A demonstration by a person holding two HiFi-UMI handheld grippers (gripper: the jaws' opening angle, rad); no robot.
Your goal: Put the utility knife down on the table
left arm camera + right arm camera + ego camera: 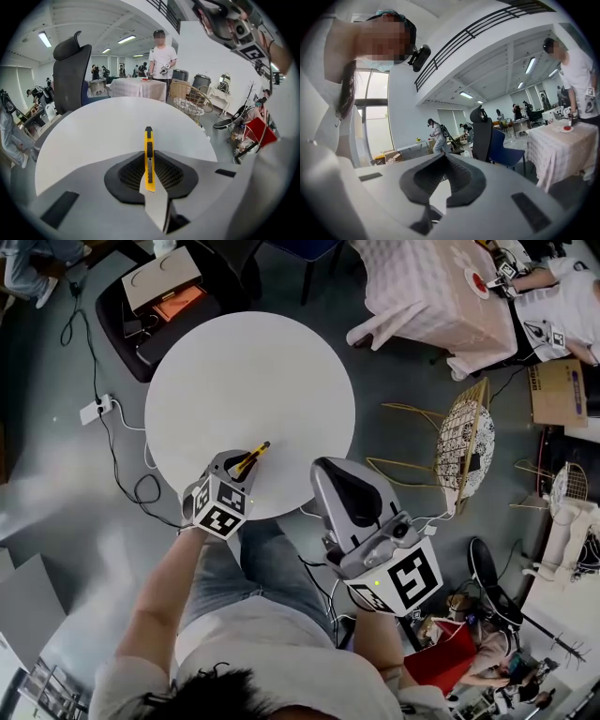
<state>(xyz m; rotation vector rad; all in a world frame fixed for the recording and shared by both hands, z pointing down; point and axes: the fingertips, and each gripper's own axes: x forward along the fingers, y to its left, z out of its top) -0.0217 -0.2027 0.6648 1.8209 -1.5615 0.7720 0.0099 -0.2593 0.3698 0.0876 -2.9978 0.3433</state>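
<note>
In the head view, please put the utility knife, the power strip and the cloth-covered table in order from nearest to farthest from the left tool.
1. Utility knife: clamped in the left tool, over the round table's near edge.
2. Power strip: on the floor, far left.
3. Cloth-covered table: top right.

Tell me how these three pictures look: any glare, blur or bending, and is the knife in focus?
Head view: soft, even light, no hard shadow on the white table; the utility knife is small but clear. Left gripper view: heavy fisheye bending with dark corners, the knife sharp, the ceiling light strip glaring. Right gripper view: the same fisheye, and the window is washed out.
</note>
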